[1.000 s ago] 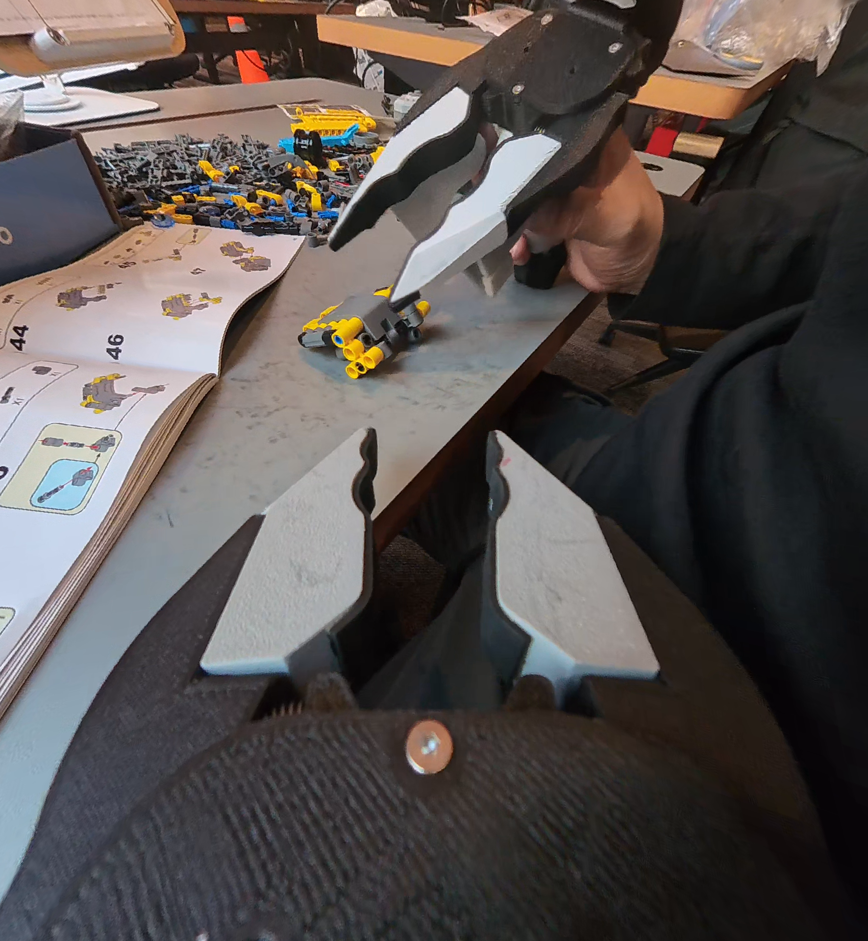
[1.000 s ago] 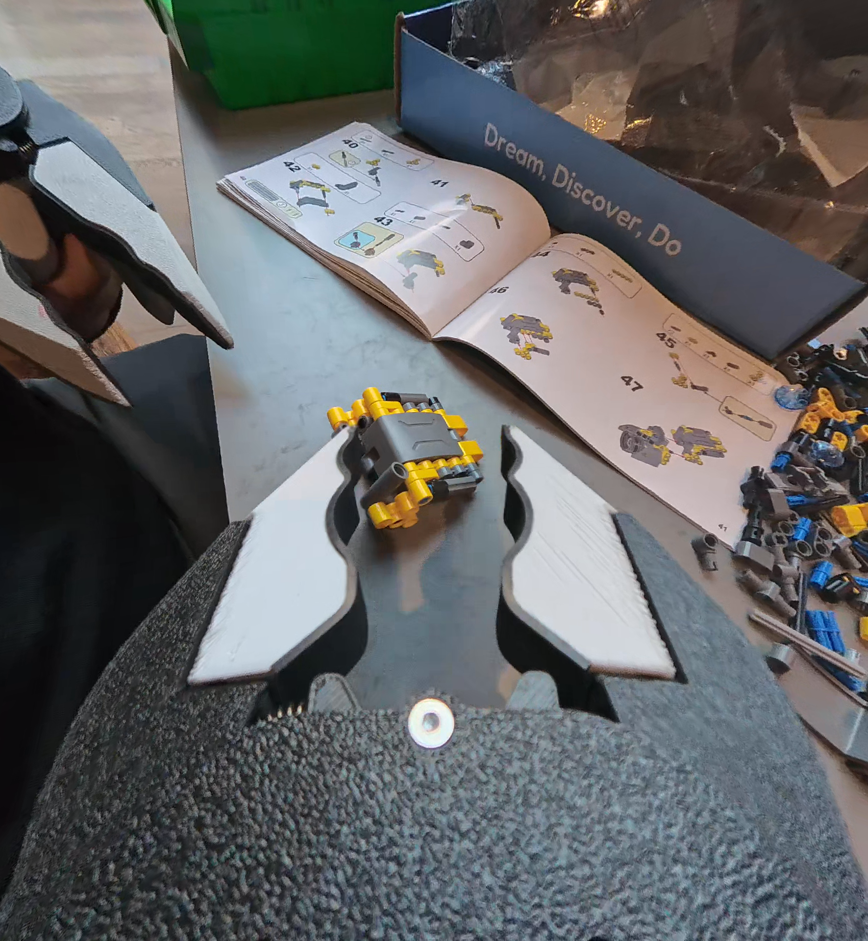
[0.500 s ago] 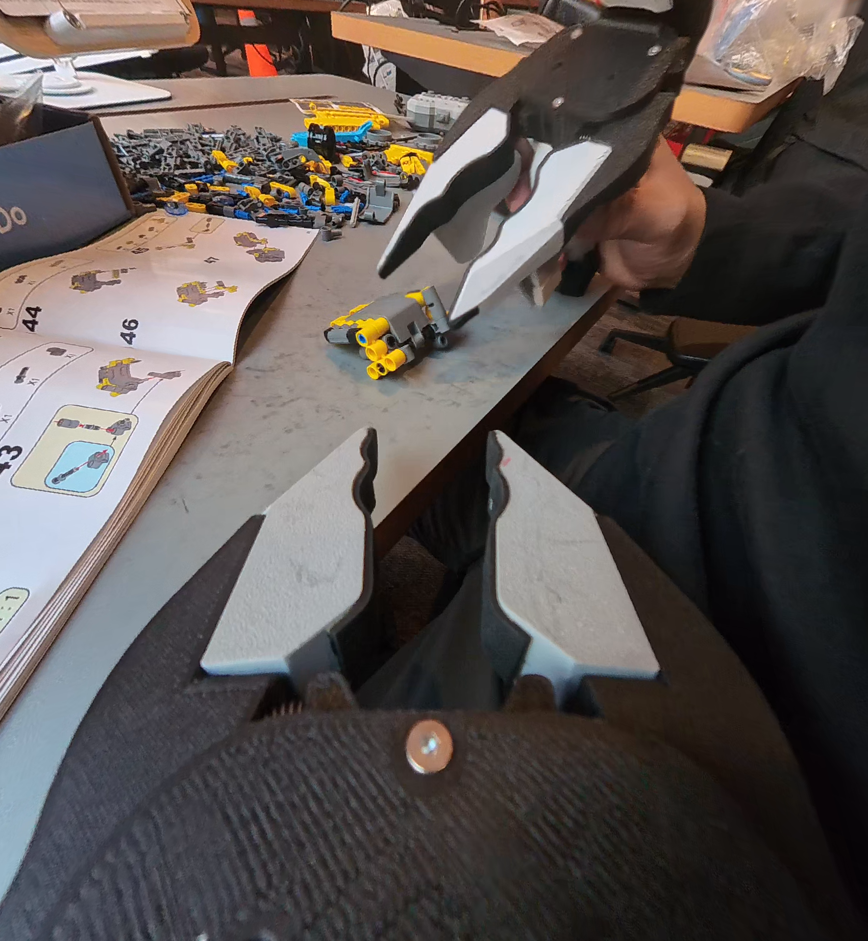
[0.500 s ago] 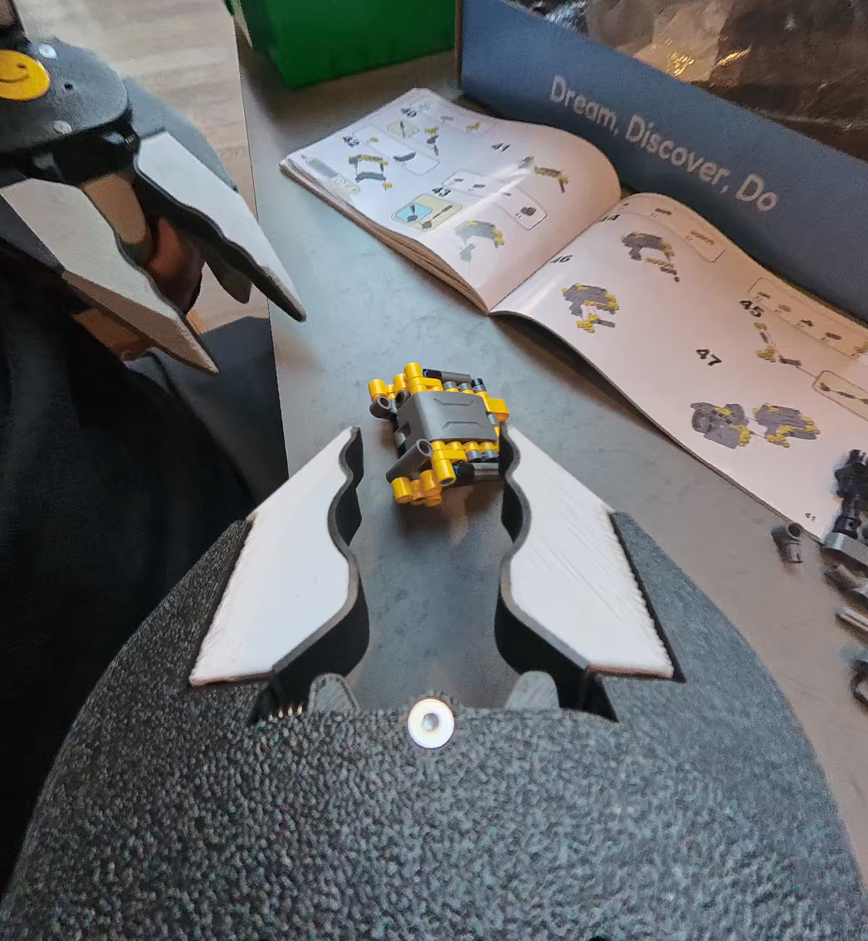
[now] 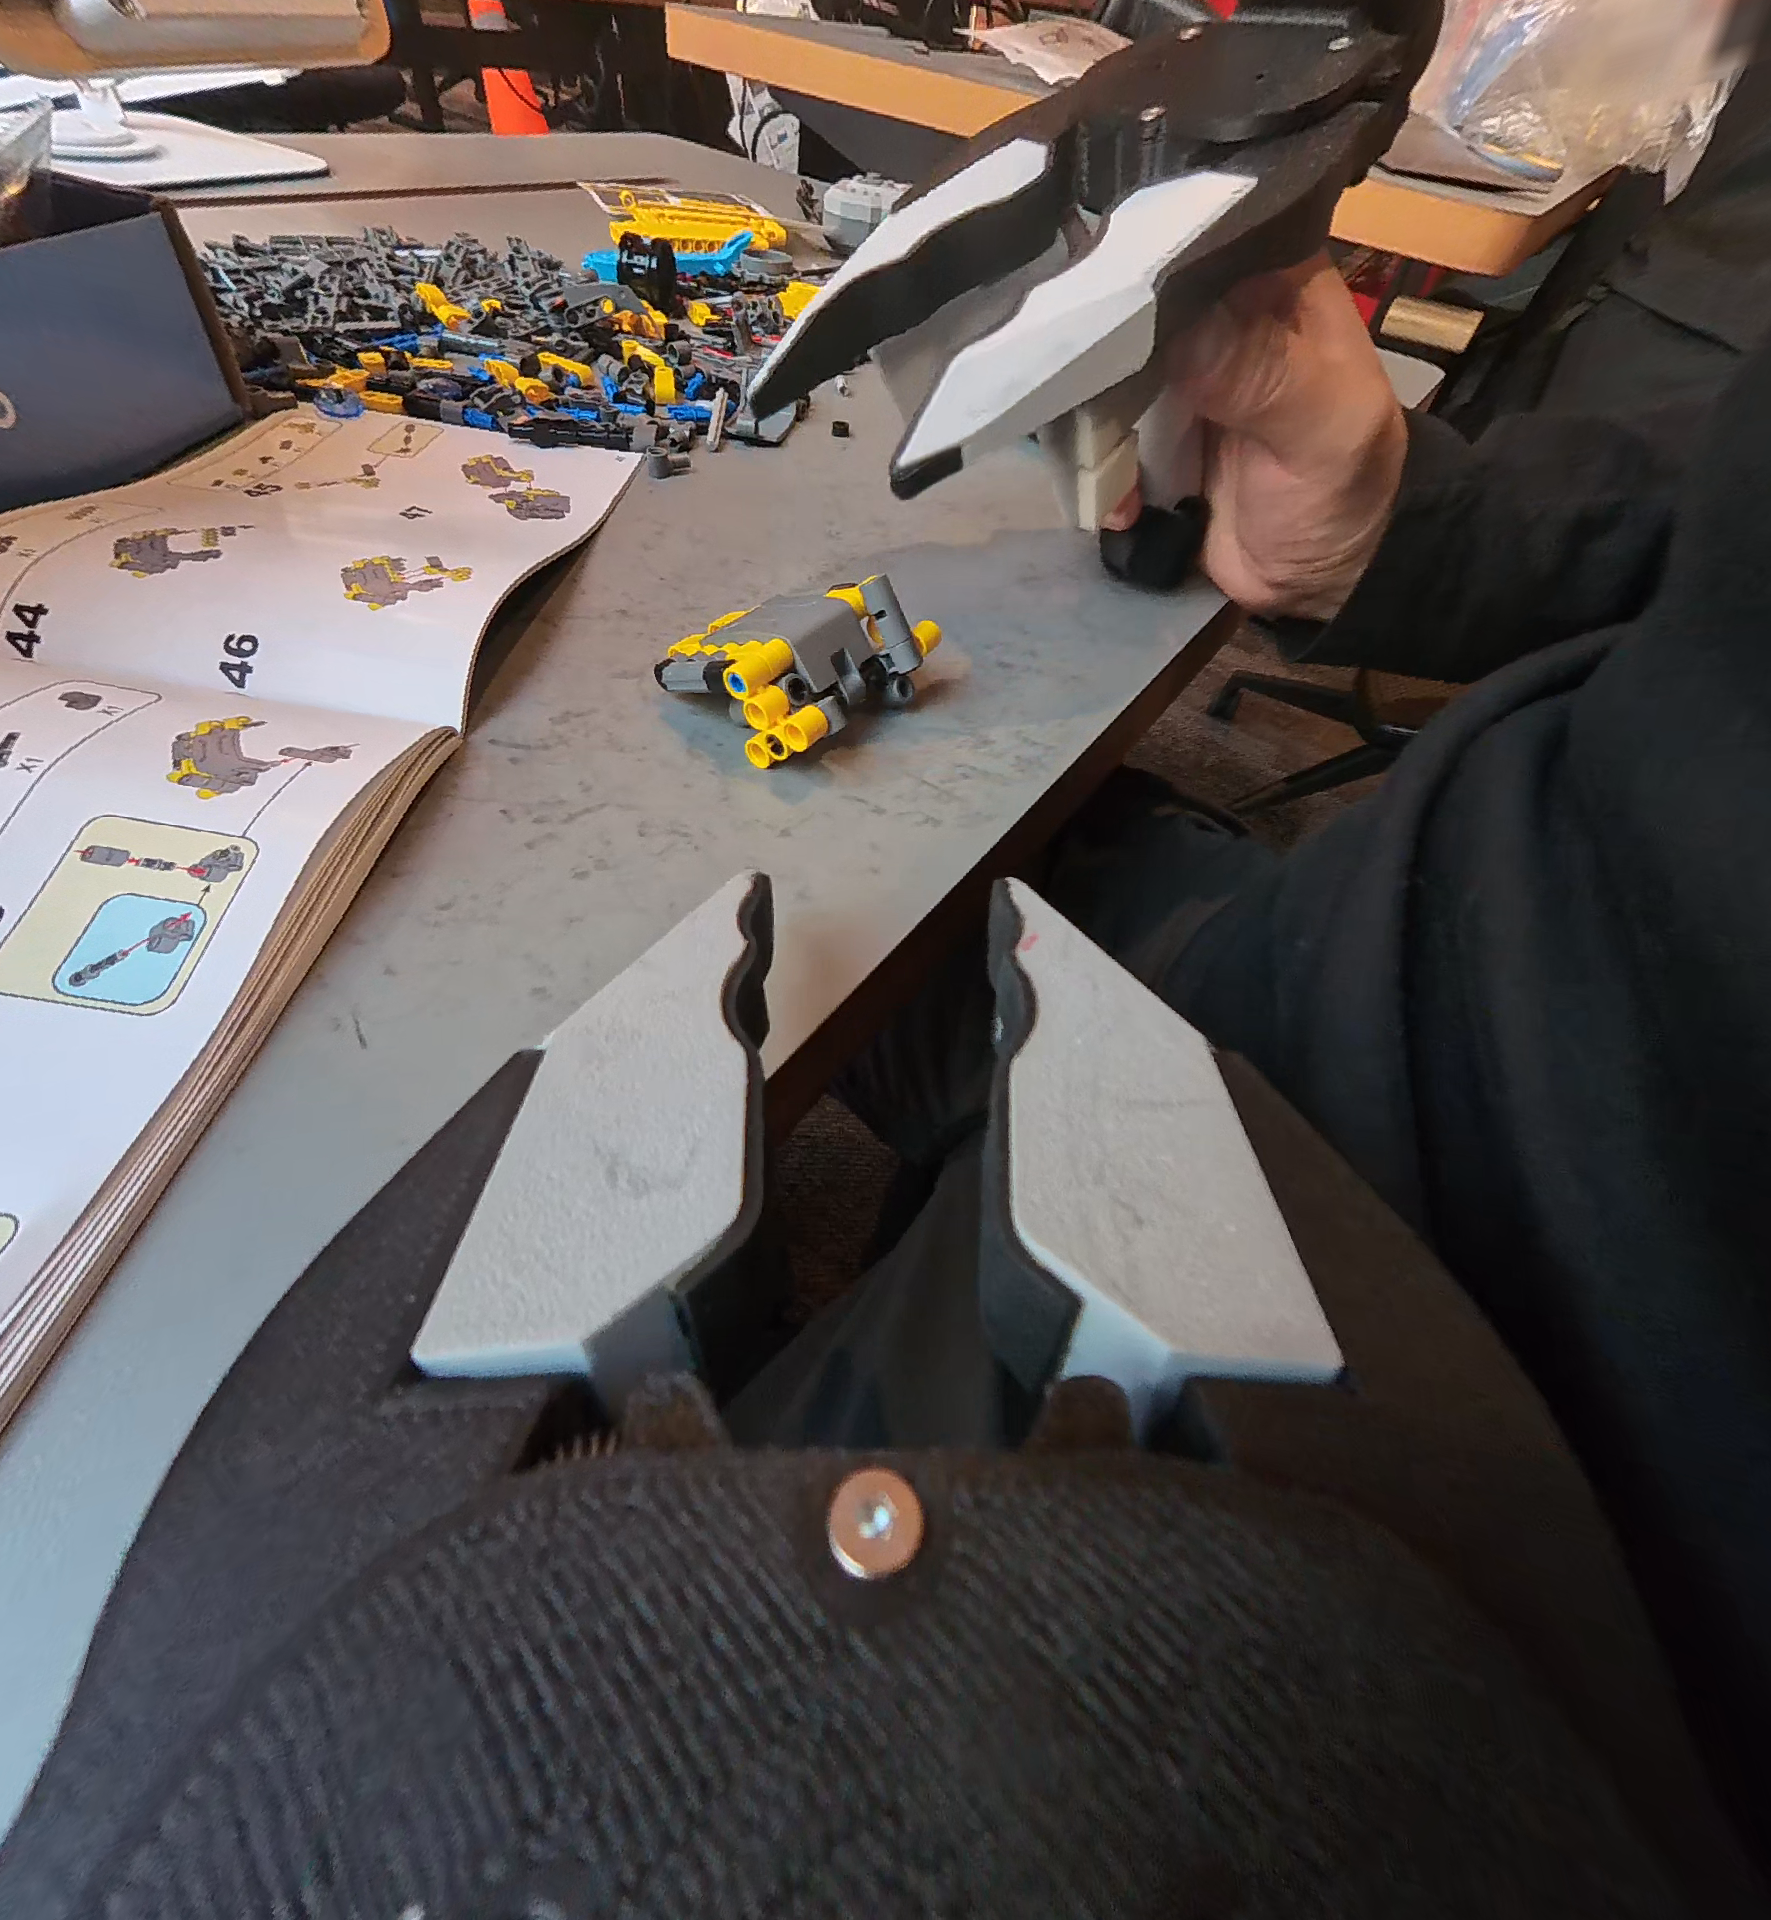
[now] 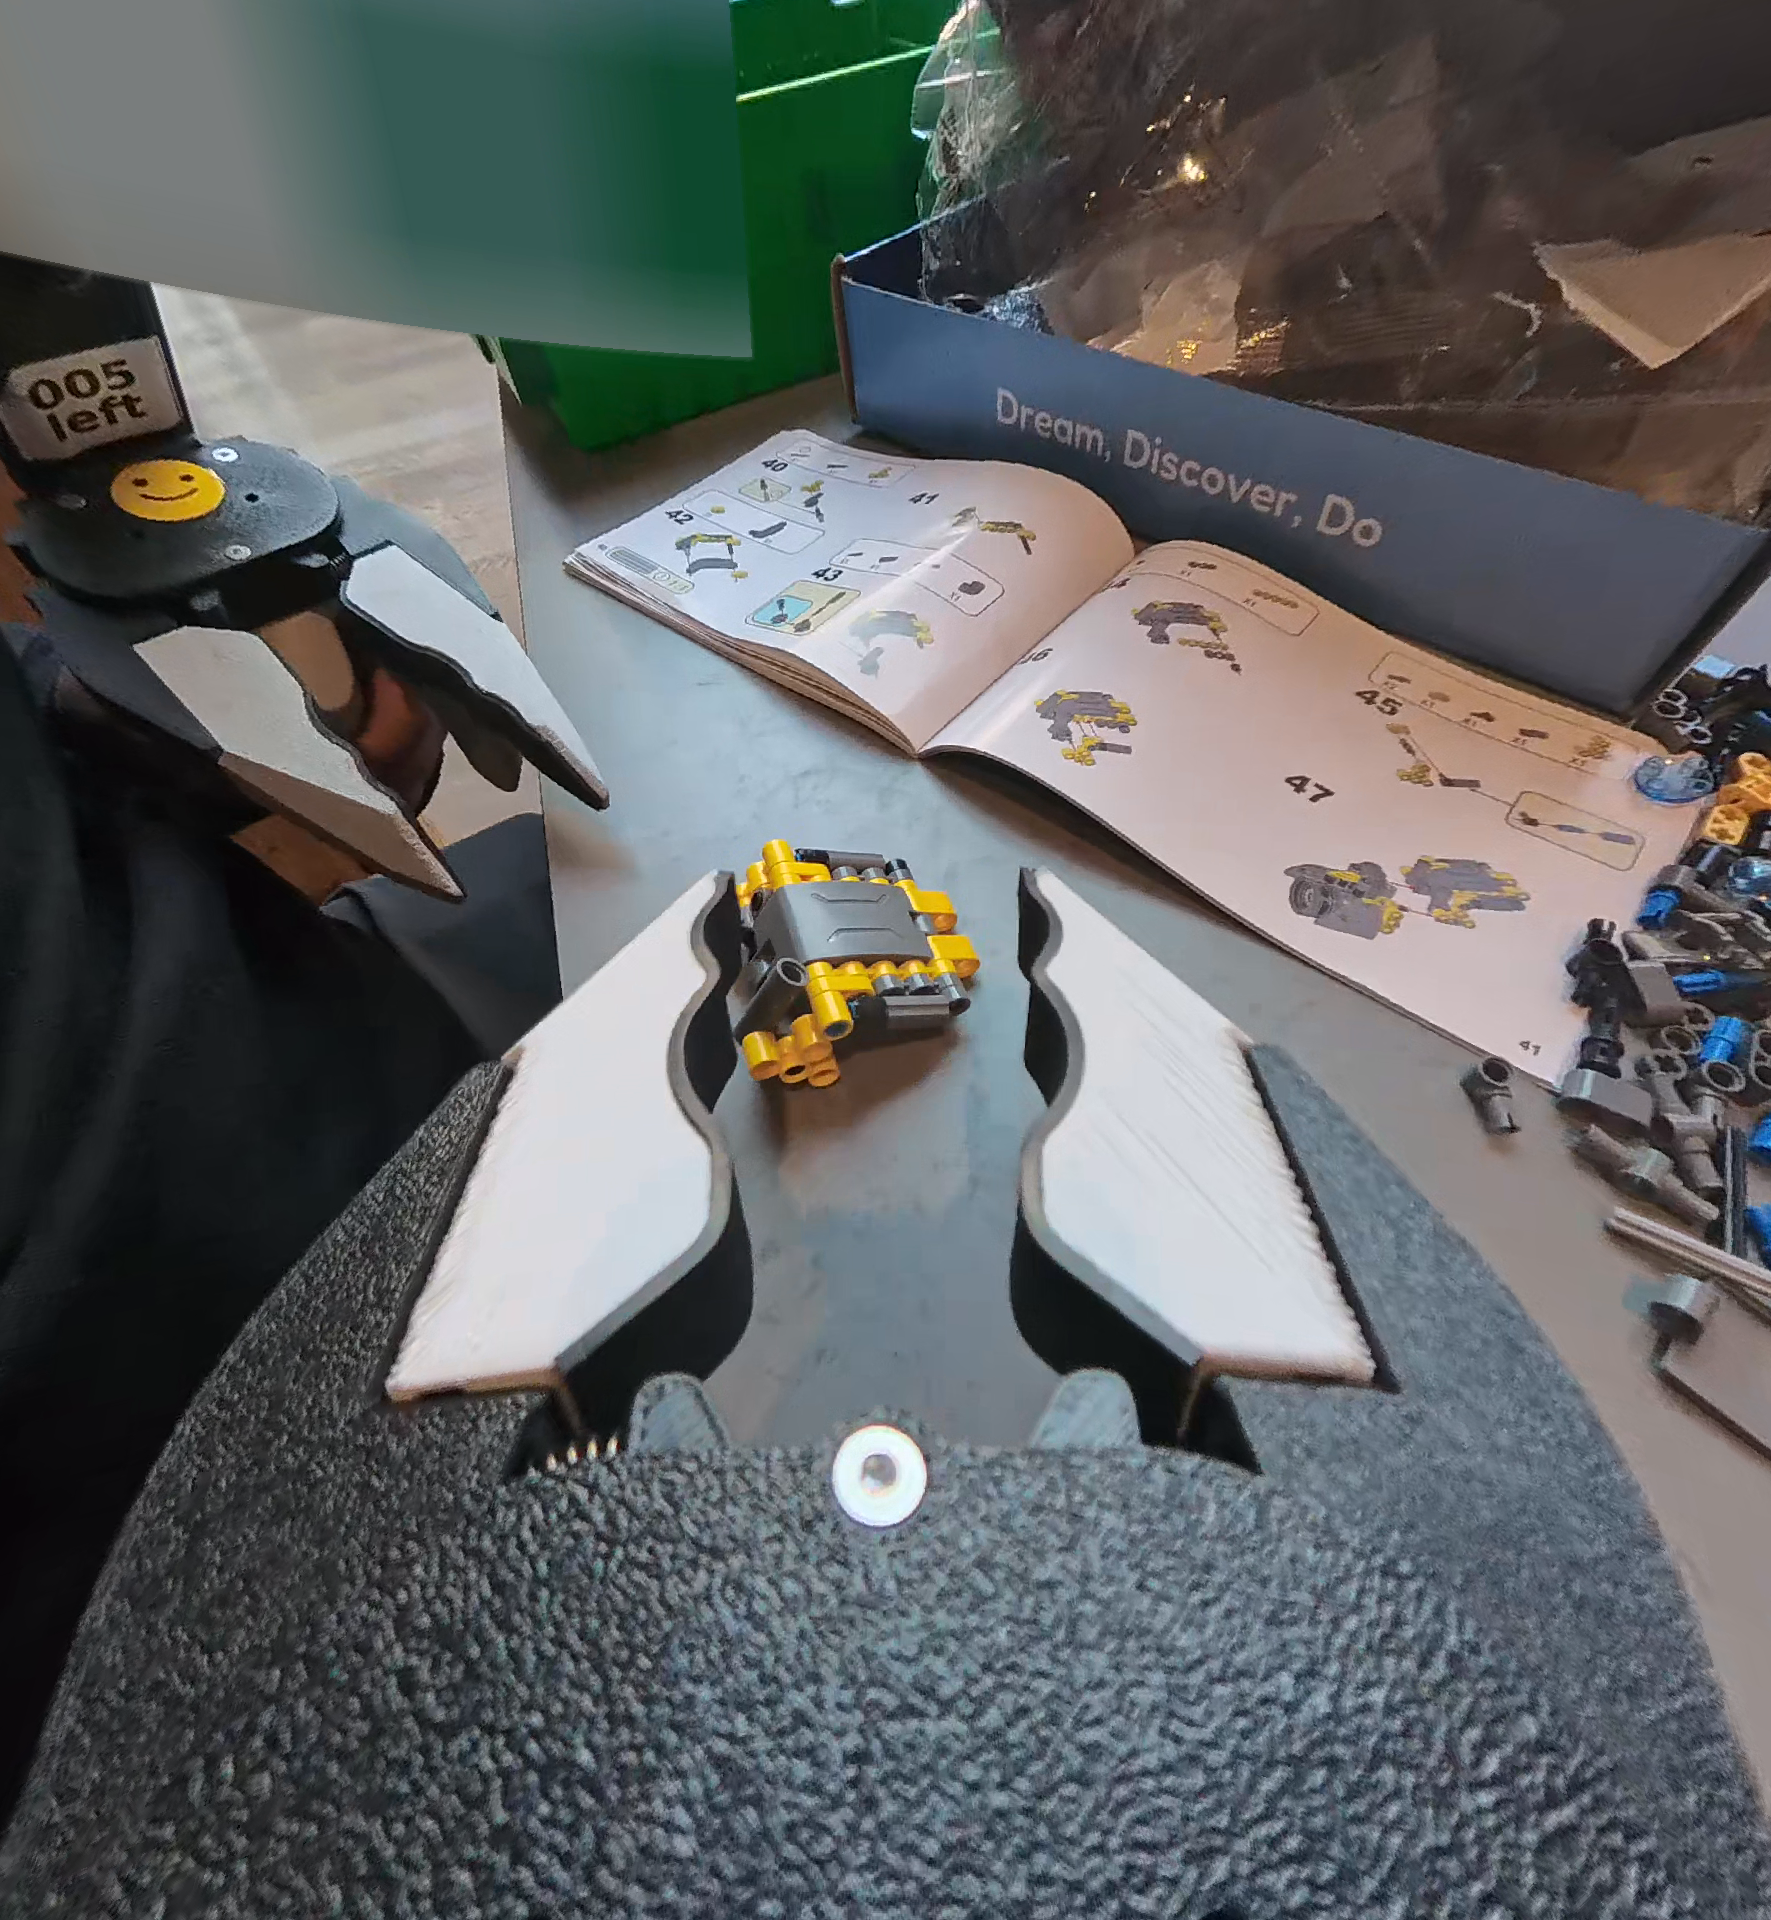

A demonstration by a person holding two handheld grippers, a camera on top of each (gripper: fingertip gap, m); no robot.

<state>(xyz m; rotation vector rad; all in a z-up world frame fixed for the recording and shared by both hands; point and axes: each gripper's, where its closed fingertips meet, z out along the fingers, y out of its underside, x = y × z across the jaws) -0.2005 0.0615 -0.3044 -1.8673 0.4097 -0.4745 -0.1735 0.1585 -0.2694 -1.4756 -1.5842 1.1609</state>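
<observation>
A small grey and yellow brick assembly (image 5: 808,665) lies on the grey table (image 5: 569,831) near its front edge. My left gripper (image 5: 881,904) is open and empty, over the table edge, short of the assembly. My right gripper (image 5: 839,436), held by a hand (image 5: 1286,457), is open and empty in the air above and behind the assembly. In the right wrist view the assembly (image 6: 850,956) shows between the tips of the right gripper (image 6: 876,894), below them and untouched. The left gripper (image 6: 517,842) shows at the left, off the table edge.
An open instruction booklet (image 5: 185,675) lies left of the assembly, also seen in the right wrist view (image 6: 1068,665). A pile of loose grey, blue and yellow pieces (image 5: 507,322) lies beyond it. A blue box (image 6: 1276,499) with plastic bags stands behind. A green bin (image 6: 756,260) stands farther off.
My right gripper has lifted up and away from the assembly, which its fingertip was against. The assembly stays on the table. My left gripper has hardly moved.
</observation>
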